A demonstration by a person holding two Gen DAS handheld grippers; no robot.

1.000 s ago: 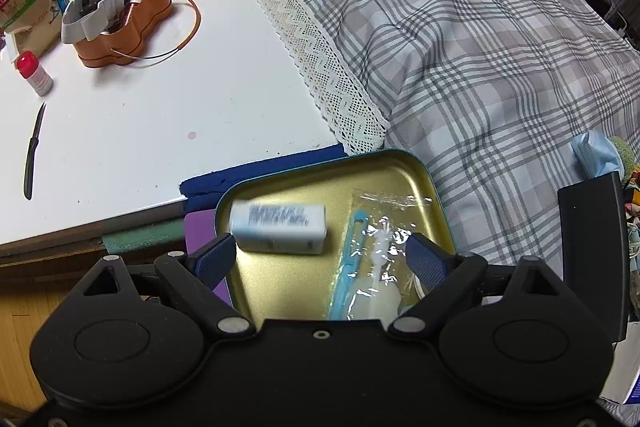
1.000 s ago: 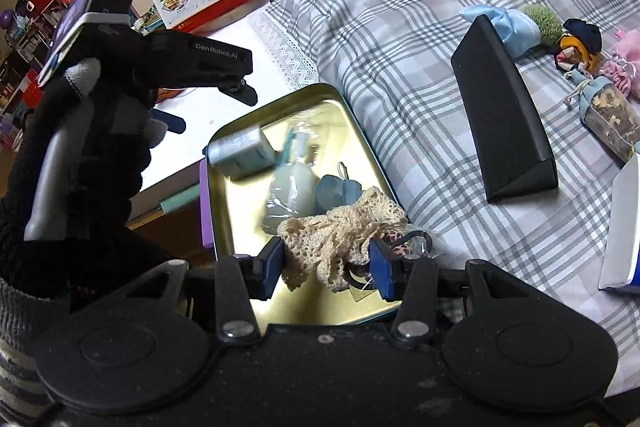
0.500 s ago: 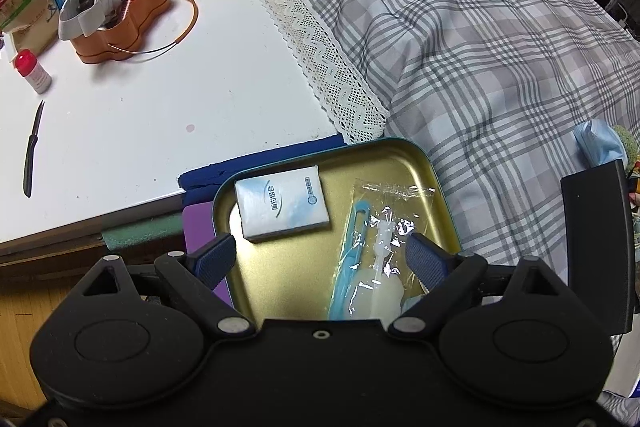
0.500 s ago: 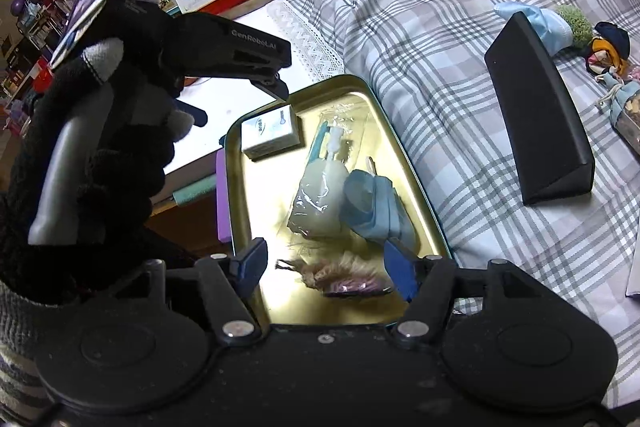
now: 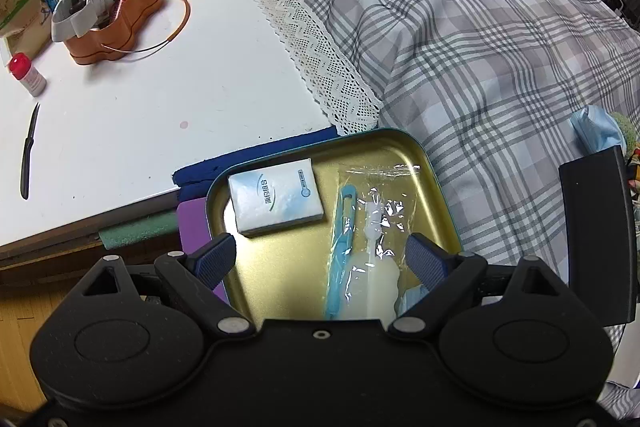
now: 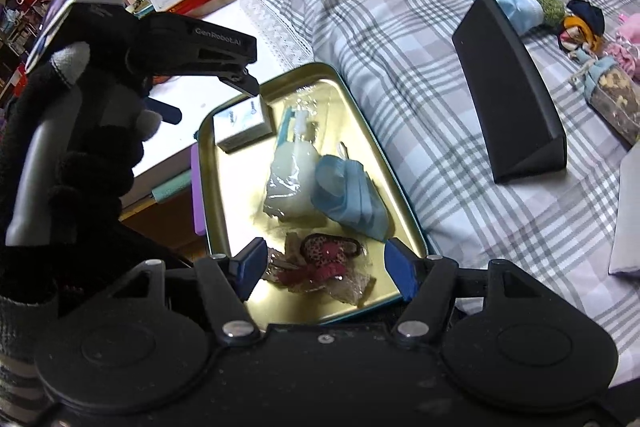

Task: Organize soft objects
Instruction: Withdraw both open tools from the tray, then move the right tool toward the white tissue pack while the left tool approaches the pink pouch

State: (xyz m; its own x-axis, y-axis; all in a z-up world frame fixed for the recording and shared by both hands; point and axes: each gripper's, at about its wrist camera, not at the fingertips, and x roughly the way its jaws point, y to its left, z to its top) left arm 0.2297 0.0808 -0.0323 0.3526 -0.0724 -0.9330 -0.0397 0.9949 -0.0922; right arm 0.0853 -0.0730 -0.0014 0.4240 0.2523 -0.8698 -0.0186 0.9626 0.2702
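A gold tin tray (image 5: pixel 280 267) (image 6: pixel 232 187) sits at the bed's edge. It holds a white tissue pack (image 5: pixel 276 201) (image 6: pixel 240 125), a clear bag with a white bottle (image 5: pixel 372 235) (image 6: pixel 290 183) and a folded blue face mask (image 6: pixel 348 195). A pink leopard-print piece in clear wrap (image 6: pixel 326 255) lies at the tray's near end. My right gripper (image 6: pixel 325 259) stands open around it, pads apart from it. My left gripper (image 5: pixel 320 251), held by a black-gloved hand (image 6: pixel 80 167), hangs open above the tray's far end and holds nothing.
A black wedge-shaped block (image 6: pixel 512 87) (image 5: pixel 596 235) lies on the plaid bedcover (image 5: pixel 480 47). Beyond it are a blue cloth (image 6: pixel 504 3), a green ball and small dolls (image 6: pixel 580 27). The white table (image 5: pixel 140 115) carries an orange tin (image 5: pixel 112 23), a knife (image 5: pixel 28 151) and a red-capped bottle (image 5: pixel 26 73).
My right gripper opened and let its cream lace and pink bundle drop into the tray. The tissue pack tipped from its edge to lie flat. The left gripper kept still.
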